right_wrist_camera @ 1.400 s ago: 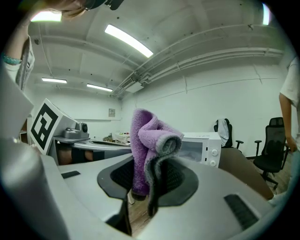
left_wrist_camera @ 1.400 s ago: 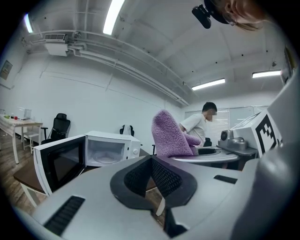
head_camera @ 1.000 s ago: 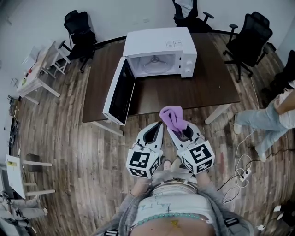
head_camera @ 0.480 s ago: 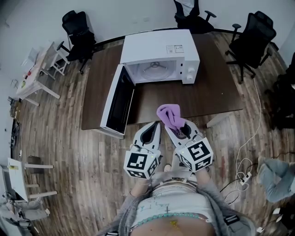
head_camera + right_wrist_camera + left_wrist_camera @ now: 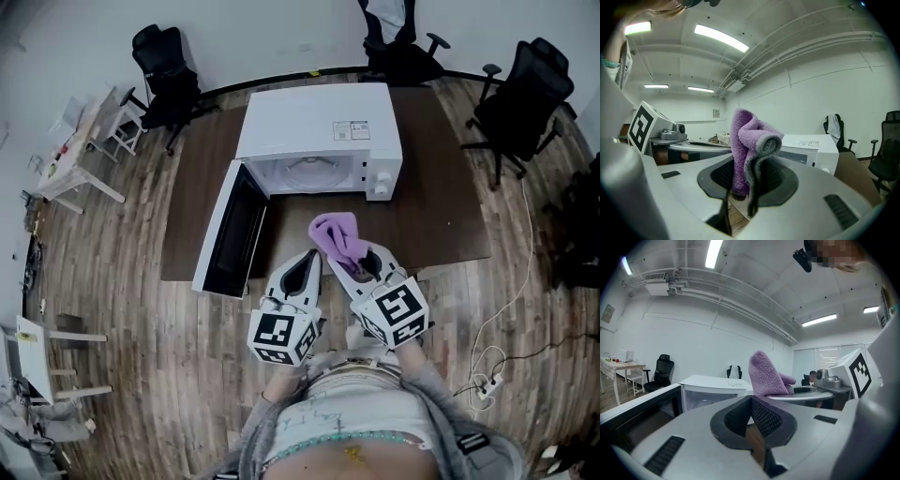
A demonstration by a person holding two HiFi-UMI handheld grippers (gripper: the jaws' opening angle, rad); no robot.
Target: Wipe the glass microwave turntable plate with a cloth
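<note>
A white microwave (image 5: pixel 319 131) stands on the dark brown table (image 5: pixel 441 206), its door (image 5: pixel 228 239) swung open to the left. Inside the lit cavity (image 5: pixel 307 174) I make out only a faint round shape; the glass plate is not distinct. My right gripper (image 5: pixel 349 255) is shut on a purple cloth (image 5: pixel 335 232), which sticks up from the jaws over the table's near edge. The right gripper view shows that cloth (image 5: pixel 747 150) pinched between the jaws. My left gripper (image 5: pixel 310 258) is beside it, shut and empty. In the left gripper view the cloth (image 5: pixel 766 376) rises to the right of the microwave (image 5: pixel 712 387).
Black office chairs stand behind the table at the far left (image 5: pixel 169 70), the back (image 5: pixel 398 37) and the right (image 5: pixel 520 89). A small white table (image 5: pixel 80 159) is at the left. A power strip with cable (image 5: pixel 483 389) lies on the wooden floor.
Both grippers, with the cloth, have come nearer to the table and the open microwave. The person standing at the right edge has left the view.
</note>
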